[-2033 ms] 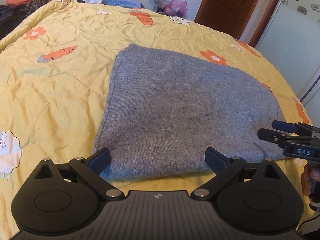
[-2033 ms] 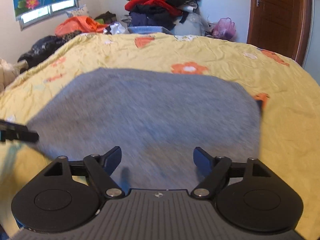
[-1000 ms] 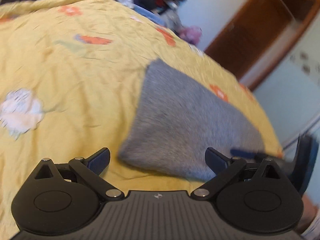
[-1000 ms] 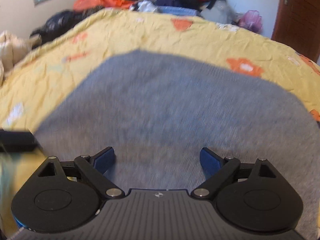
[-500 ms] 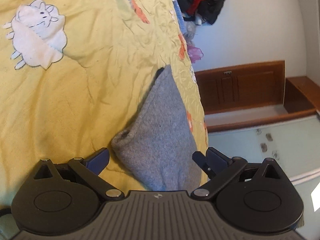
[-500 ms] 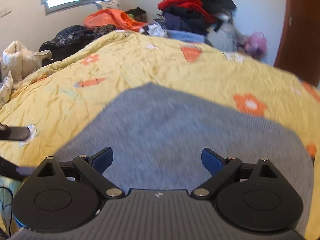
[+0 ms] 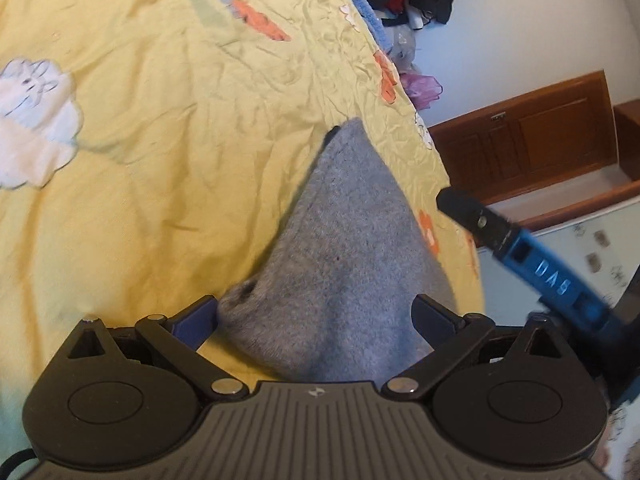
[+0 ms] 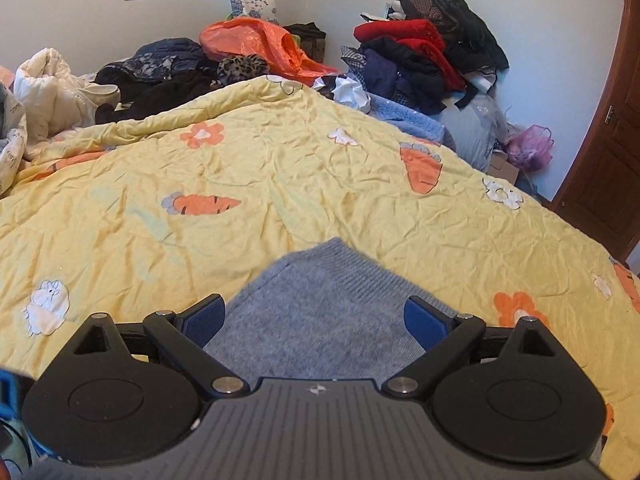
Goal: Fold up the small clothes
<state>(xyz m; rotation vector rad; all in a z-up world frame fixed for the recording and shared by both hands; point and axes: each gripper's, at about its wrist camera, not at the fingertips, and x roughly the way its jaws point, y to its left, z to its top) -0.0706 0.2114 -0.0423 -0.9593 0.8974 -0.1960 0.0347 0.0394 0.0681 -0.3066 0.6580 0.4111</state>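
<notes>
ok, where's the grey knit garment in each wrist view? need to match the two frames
Left wrist: grey knit garment sits centre to lower centre, narrowing toward the top, its near end between the open fingers of the left gripper.
Right wrist: it fills the lower centre, between the open fingers of the right gripper.
Shared landmark: the orange carrot print on the yellow quilt, upper centre in the left view, left of centre in the right view.
</notes>
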